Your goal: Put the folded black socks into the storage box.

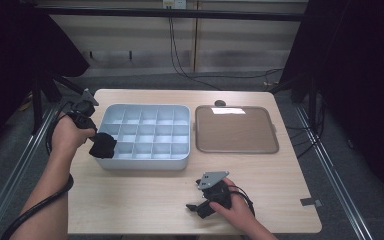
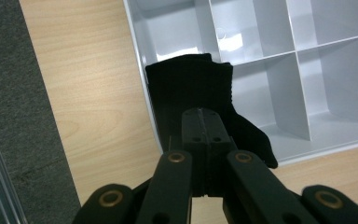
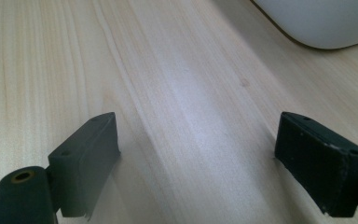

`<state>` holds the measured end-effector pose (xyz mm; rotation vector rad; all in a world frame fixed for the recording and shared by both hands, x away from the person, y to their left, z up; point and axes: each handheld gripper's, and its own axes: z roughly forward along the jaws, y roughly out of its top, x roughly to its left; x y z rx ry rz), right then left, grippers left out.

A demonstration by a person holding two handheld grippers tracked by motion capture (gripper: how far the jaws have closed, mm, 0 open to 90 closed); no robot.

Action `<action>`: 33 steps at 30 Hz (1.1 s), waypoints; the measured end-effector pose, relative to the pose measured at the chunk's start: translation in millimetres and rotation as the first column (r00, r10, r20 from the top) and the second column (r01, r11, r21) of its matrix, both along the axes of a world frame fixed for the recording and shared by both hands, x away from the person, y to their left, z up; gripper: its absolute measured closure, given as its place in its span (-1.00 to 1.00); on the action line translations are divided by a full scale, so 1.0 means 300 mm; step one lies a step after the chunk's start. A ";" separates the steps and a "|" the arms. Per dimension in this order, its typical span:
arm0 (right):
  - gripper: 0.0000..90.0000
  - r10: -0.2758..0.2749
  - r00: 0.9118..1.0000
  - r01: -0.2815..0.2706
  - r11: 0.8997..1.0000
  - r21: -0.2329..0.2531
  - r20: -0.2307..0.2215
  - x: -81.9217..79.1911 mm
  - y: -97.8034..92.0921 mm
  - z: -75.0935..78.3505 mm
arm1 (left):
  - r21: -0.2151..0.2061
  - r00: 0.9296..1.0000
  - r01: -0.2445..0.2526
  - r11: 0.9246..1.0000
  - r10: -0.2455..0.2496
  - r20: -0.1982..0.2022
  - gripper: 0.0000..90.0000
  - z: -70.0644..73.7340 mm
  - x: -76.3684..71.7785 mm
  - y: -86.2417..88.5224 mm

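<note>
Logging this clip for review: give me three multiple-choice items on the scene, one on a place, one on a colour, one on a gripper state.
1. Where is the black sock?
A. on the brown tray
B. over the near-left edge of the divided bin
C. on the floor

2. What colour is the divided bin?
A. red
B. green
C. pale grey-blue

3. How is the right gripper?
A. open over bare table
B. shut on the sock
C. inside the bin

Answers: 1 B, the left gripper holds it at that rim; 2 C, its walls show so; 3 A, its fingers stand wide apart.
</note>
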<state>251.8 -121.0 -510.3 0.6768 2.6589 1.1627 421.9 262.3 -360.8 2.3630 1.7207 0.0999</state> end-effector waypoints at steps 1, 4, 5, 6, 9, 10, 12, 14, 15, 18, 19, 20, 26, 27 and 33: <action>-0.71 0.000 1.000 0.000 1.000 0.000 0.000 0.000 0.000 0.000 | -0.001 1.000 0.002 1.000 -0.002 -0.002 1.00 -0.003 0.001 -0.001; -0.71 0.000 1.000 0.000 1.000 0.000 0.000 0.000 0.000 0.000 | 0.003 1.000 0.003 1.000 -0.003 -0.002 1.00 -0.014 0.005 -0.003; -0.71 0.000 1.000 0.000 1.000 0.000 0.000 0.000 0.000 0.000 | 0.005 1.000 0.002 1.000 -0.002 -0.005 1.00 -0.017 0.007 -0.004; -0.71 0.000 1.000 0.000 1.000 0.000 0.000 0.000 0.000 0.000 | 0.005 1.000 0.001 1.000 0.000 -0.004 1.00 -0.020 0.007 -0.005; -0.71 0.000 1.000 0.000 1.000 0.000 0.000 0.000 0.000 0.000 | 0.006 1.000 0.003 1.000 -0.003 -0.011 1.00 -0.027 0.010 -0.006; -0.71 0.000 1.000 0.000 1.000 0.000 0.000 0.000 0.000 0.000 | 0.007 1.000 0.002 1.000 -0.002 -0.011 1.00 -0.030 0.010 -0.007; -0.71 0.000 1.000 0.000 1.000 0.000 0.000 0.000 0.000 0.000 | 0.007 1.000 0.002 1.000 -0.002 -0.014 1.00 -0.034 0.011 -0.006; -0.71 0.000 1.000 0.000 1.000 0.000 0.000 0.000 0.000 0.000 | 0.008 1.000 0.002 1.000 -0.002 -0.013 1.00 -0.038 0.011 -0.006; -0.71 0.000 1.000 0.000 1.000 0.000 0.000 0.000 0.000 0.000 | 0.010 1.000 0.002 1.000 -0.002 -0.011 1.00 -0.040 0.011 -0.006; -0.71 0.000 1.000 0.000 1.000 0.000 0.000 0.000 0.000 0.000 | 0.012 1.000 0.002 1.000 -0.002 -0.013 1.00 -0.048 0.011 -0.008; -0.71 0.000 1.000 0.000 1.000 0.000 0.000 0.000 0.000 0.000 | 0.015 1.000 0.003 1.000 -0.003 -0.016 1.00 -0.050 0.012 -0.007; -0.71 0.000 1.000 0.000 1.000 0.000 0.000 0.000 0.000 0.000 | 0.016 1.000 0.004 1.000 -0.003 -0.018 1.00 -0.053 0.012 -0.007; -0.71 0.000 1.000 0.000 1.000 0.000 0.000 0.000 0.000 0.000 | 0.011 1.000 -0.004 1.000 0.004 -0.024 1.00 -0.077 0.014 -0.003; -0.71 0.000 1.000 0.000 1.000 0.000 0.000 0.000 0.000 0.000 | 0.012 1.000 0.003 1.000 -0.002 -0.021 1.00 -0.079 0.014 -0.007; -0.71 0.000 1.000 0.000 1.000 0.000 0.000 0.000 0.000 0.000 | 0.025 1.000 0.002 1.000 -0.001 -0.005 1.00 -0.055 0.015 -0.001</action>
